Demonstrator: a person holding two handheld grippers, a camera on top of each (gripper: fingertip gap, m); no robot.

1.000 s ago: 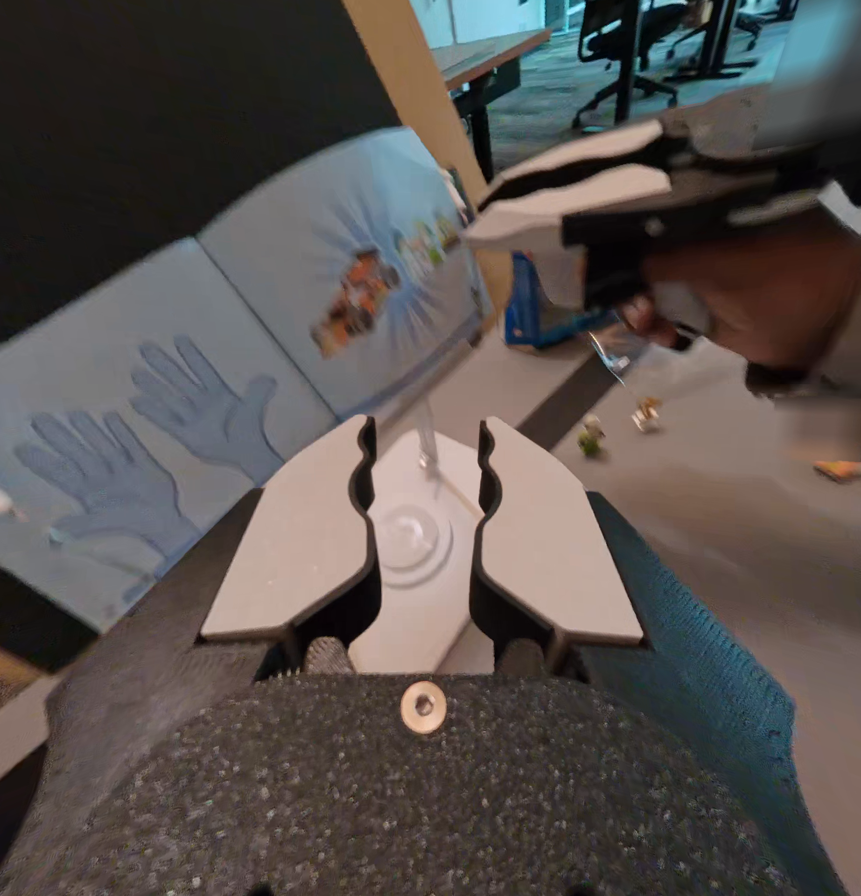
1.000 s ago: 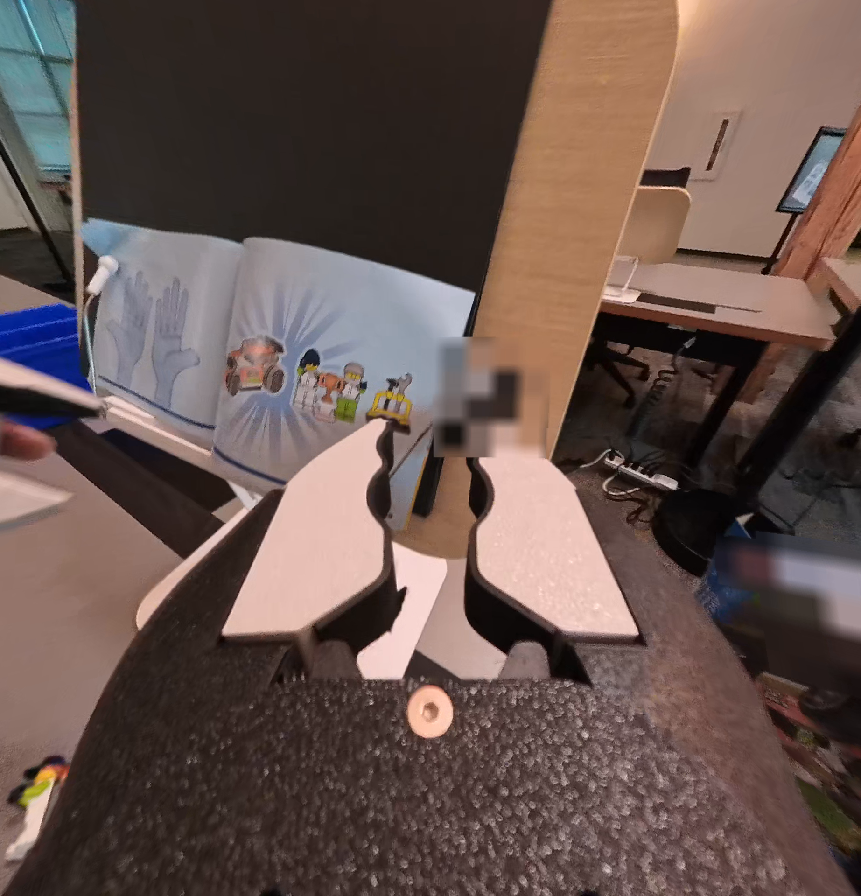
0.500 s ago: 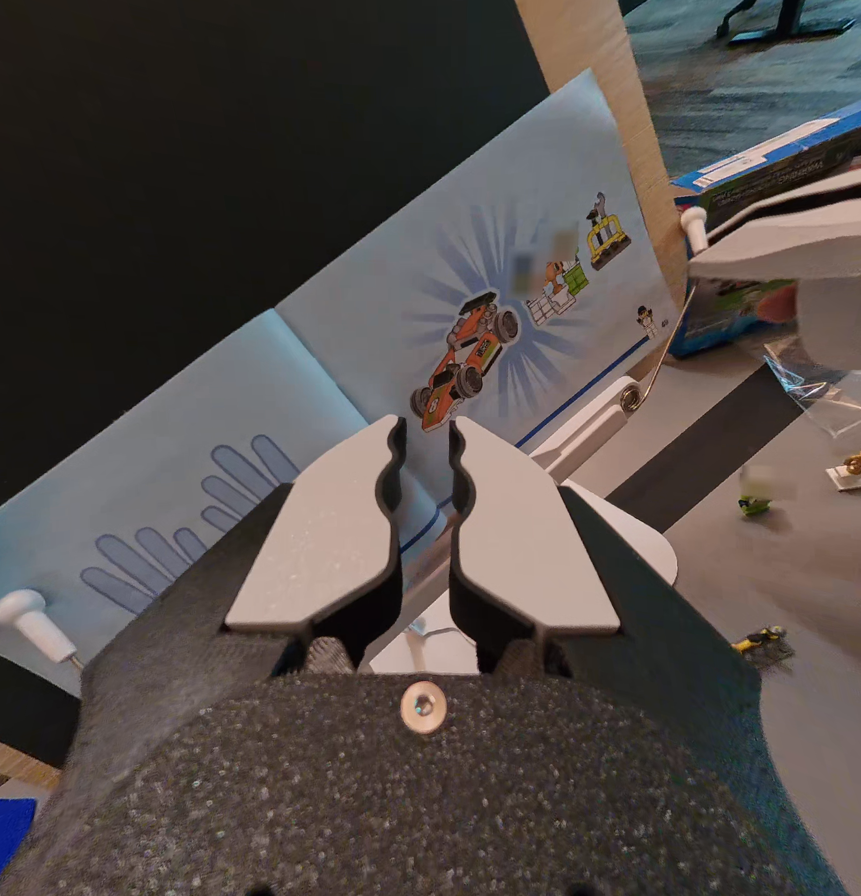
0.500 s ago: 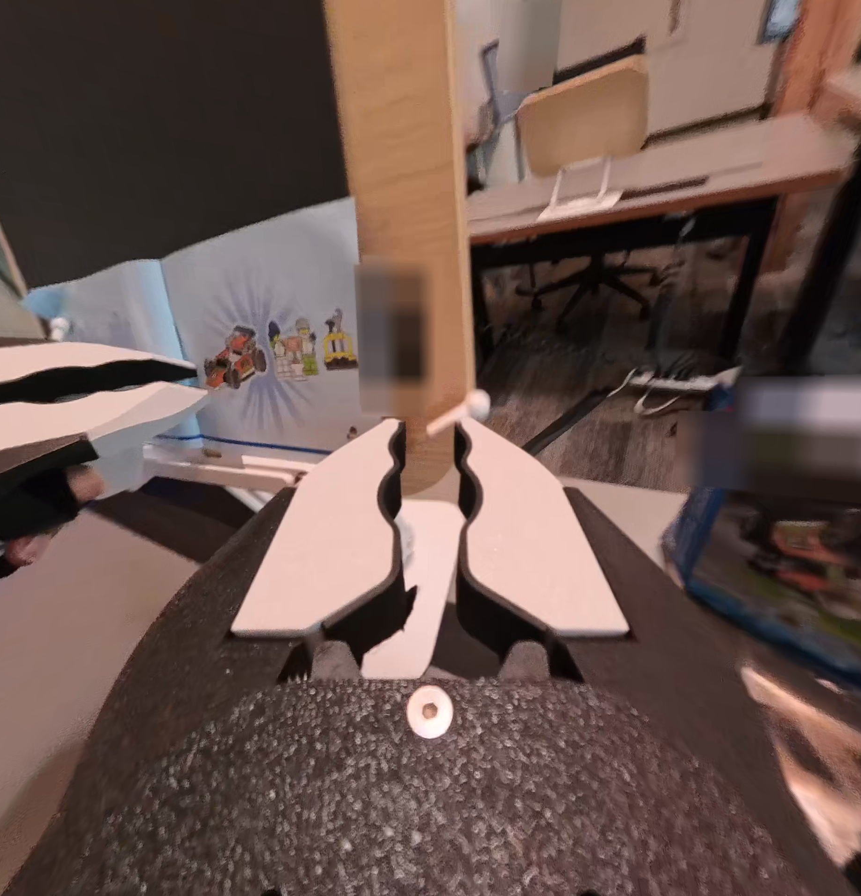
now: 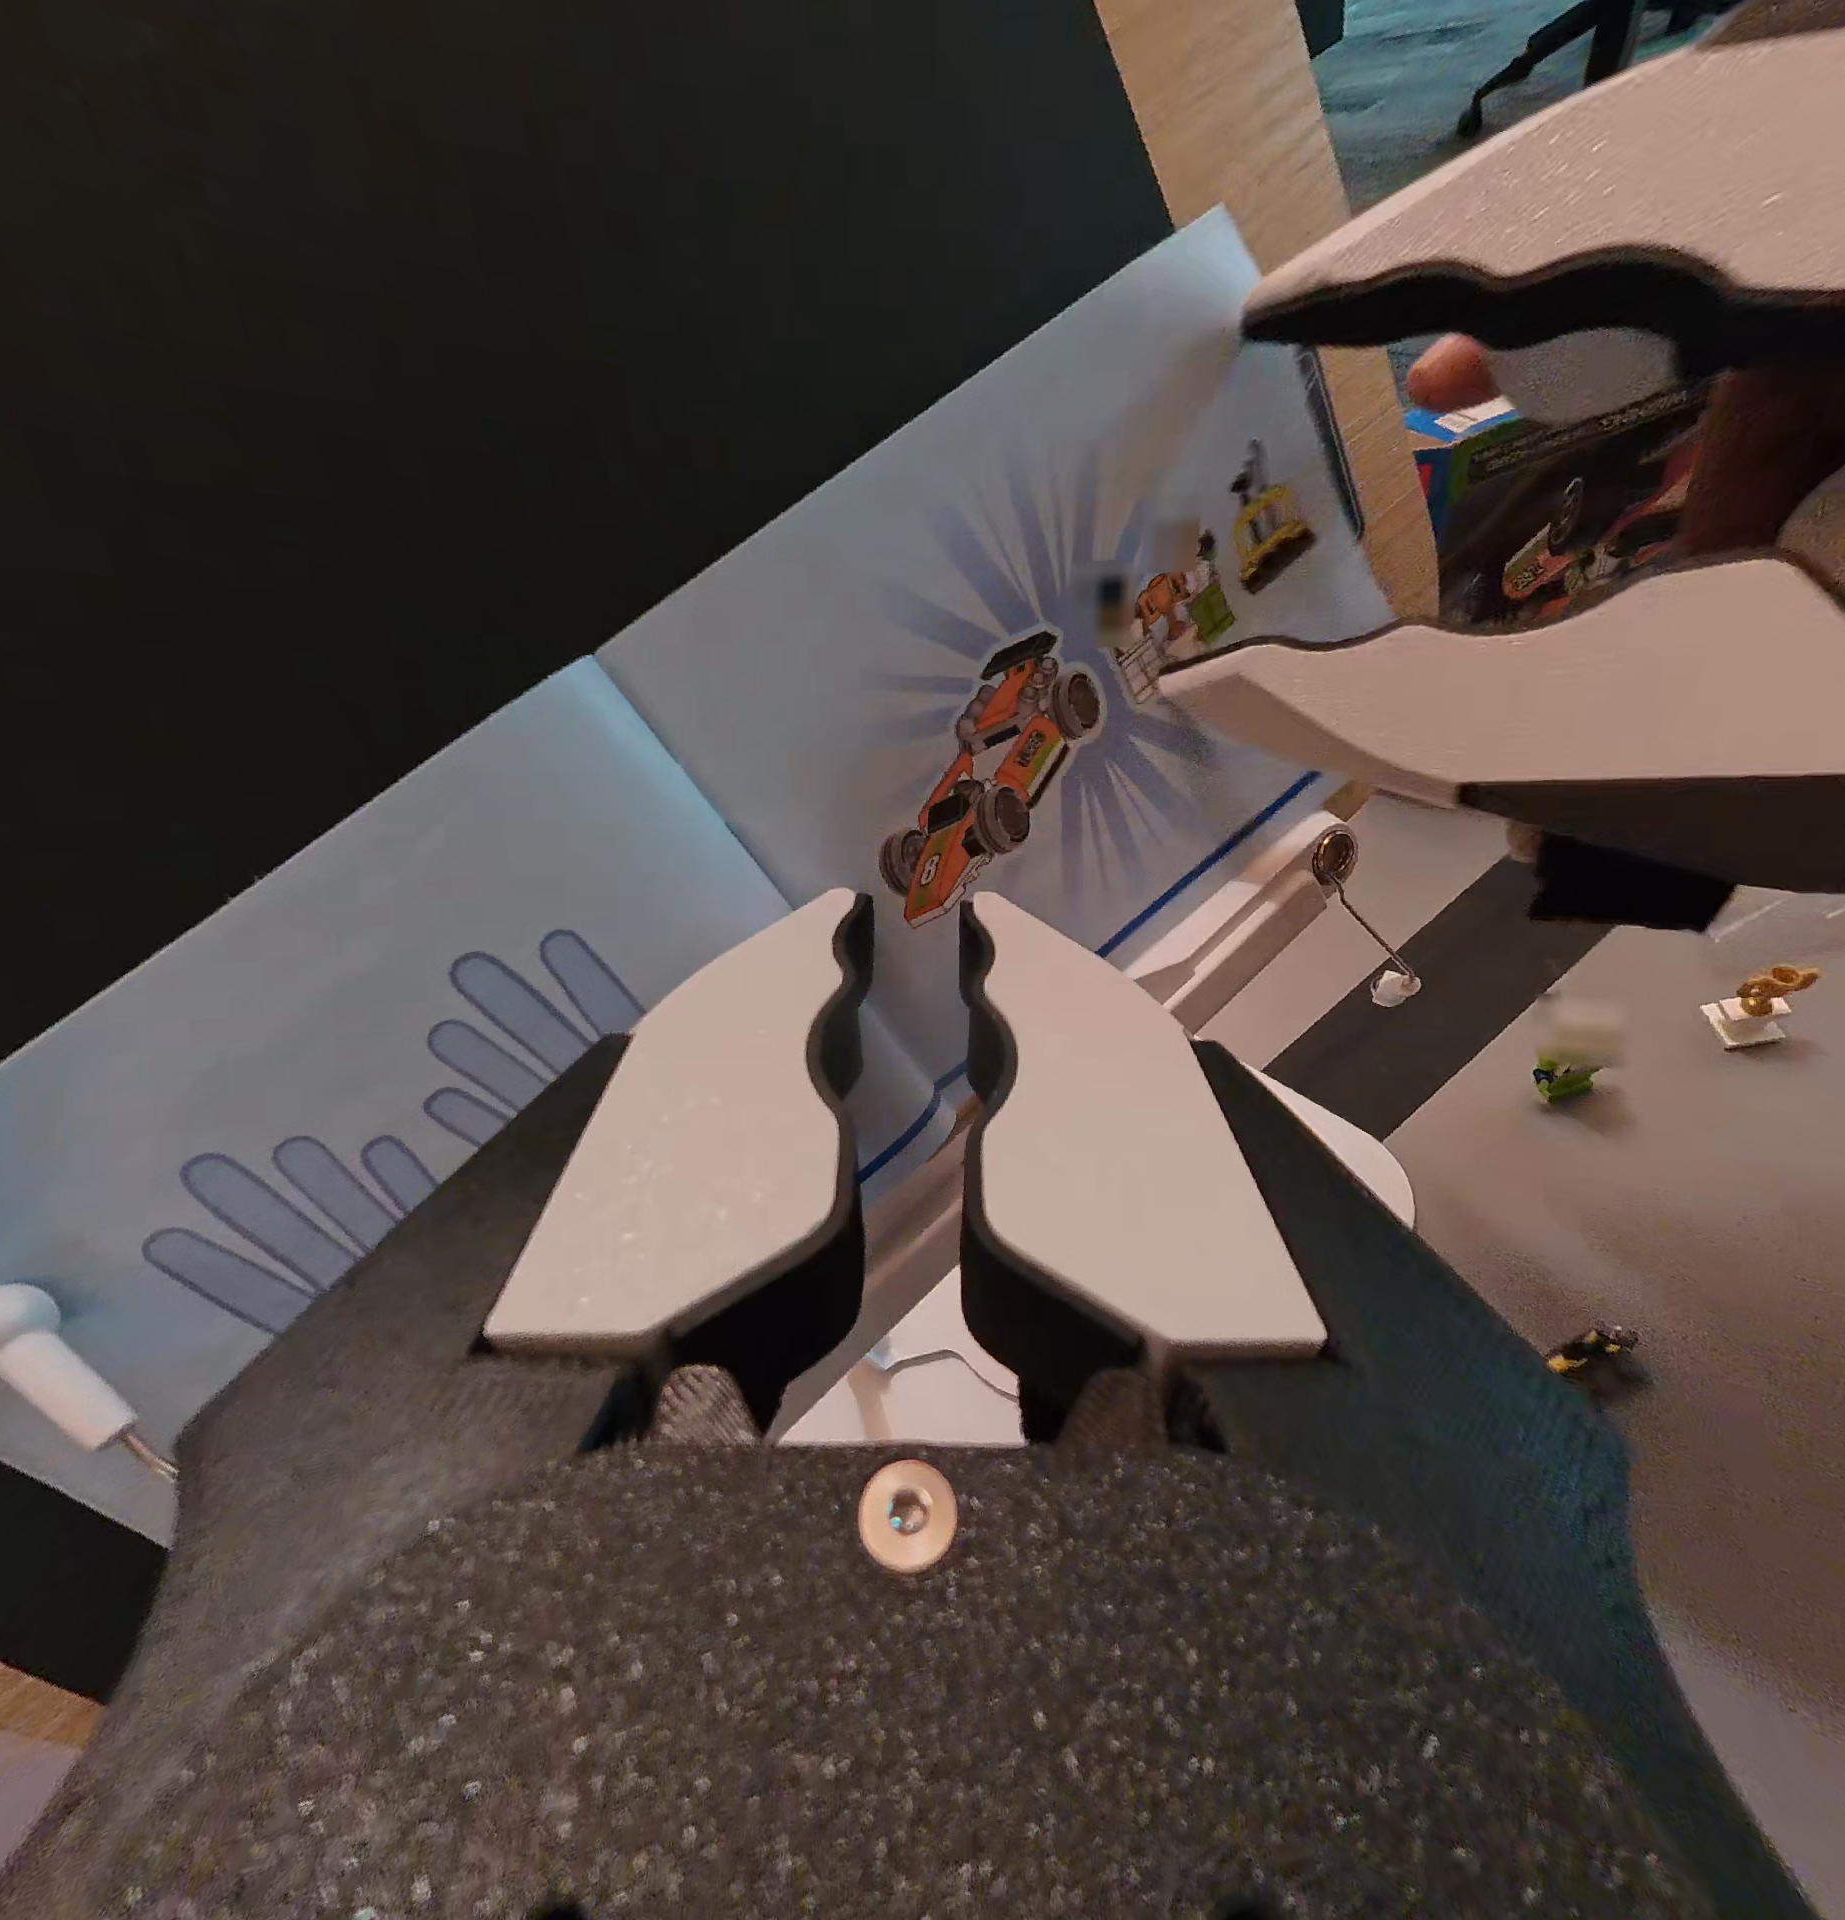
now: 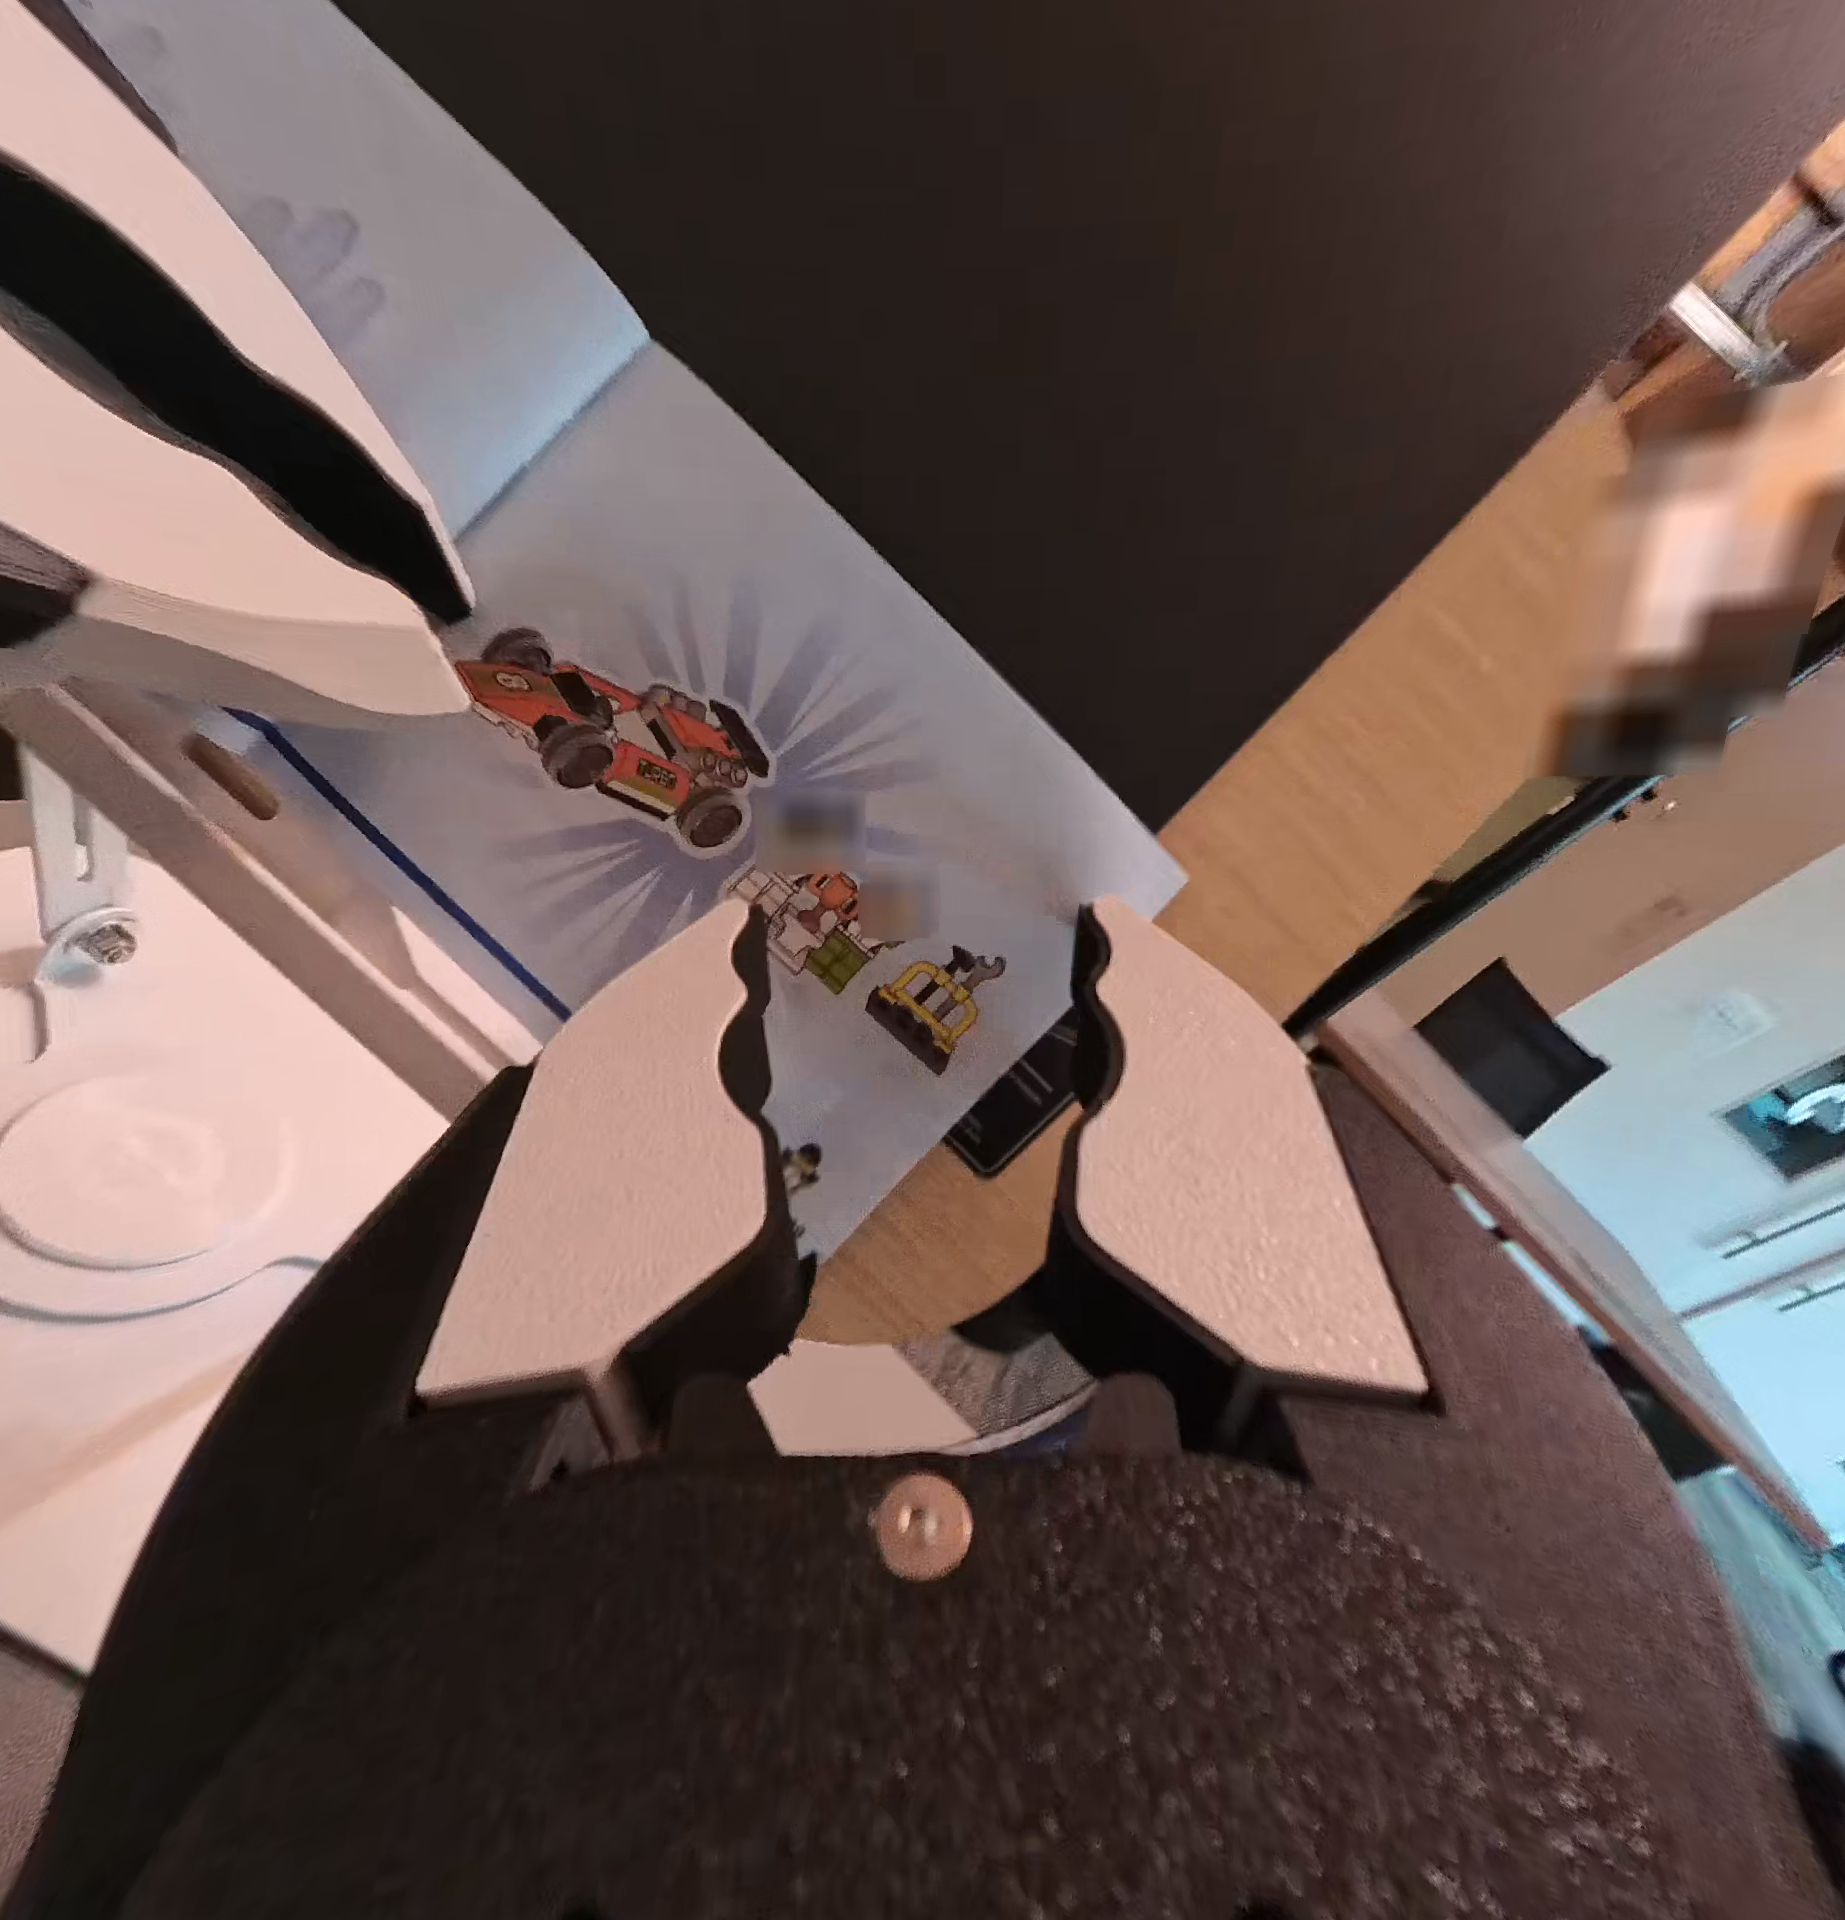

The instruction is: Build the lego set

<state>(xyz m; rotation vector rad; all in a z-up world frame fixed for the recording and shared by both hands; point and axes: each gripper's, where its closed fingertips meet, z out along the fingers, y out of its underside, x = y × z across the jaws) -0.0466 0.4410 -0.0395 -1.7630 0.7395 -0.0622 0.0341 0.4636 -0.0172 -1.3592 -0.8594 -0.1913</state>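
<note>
A light blue instruction booklet stands open on a white holder, with a picture of an orange car; it also shows in the right wrist view. My left gripper is close in front of the page, its jaws a narrow gap apart and empty. My right gripper is wide open and empty, pointing at the booklet's right page. It shows at the upper right of the left wrist view. The left gripper shows at the upper left of the right wrist view. Small lego pieces lie on the grey table: a gold trophy, a green figure and a black-yellow piece.
The holder's white base sits on the table, also in the right wrist view. Its wire page clip hangs at the right and another at the left. A black panel and a wooden divider stand behind. The lego box lies beyond. The gold trophy lies around 25 cm away from my right fingertips.
Both grippers have moved in close to the booklet. The right gripper has opened wide and rolled sideways. The left gripper's jaws are slightly wider than half a second ago.
</note>
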